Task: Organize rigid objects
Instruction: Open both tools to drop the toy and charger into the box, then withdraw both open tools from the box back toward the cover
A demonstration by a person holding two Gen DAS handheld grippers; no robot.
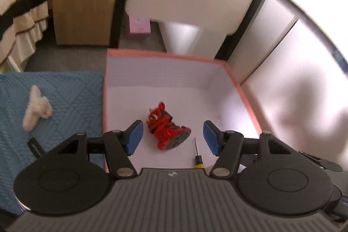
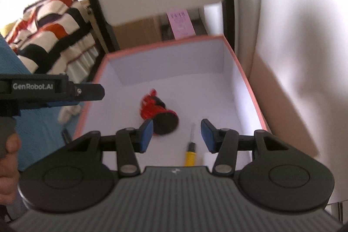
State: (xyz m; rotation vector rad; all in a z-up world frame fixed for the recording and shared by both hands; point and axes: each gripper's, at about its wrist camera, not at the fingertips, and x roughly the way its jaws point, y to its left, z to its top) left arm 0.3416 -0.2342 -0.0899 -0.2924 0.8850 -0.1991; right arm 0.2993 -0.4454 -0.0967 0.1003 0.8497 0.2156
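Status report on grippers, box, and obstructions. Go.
Left gripper open, empty. Right gripper open, empty. Red toy and screwdriver inside box. Nothing in the way.

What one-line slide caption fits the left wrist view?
Open left tongs hover above a pink-rimmed box holding a red toy and a screwdriver.

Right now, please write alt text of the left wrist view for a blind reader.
An open left tool hovers empty above a pink-edged white cardboard box holding a small red toy shoe and a yellow-handled screwdriver. A fluffy white hair clip lies on blue quilted cloth.
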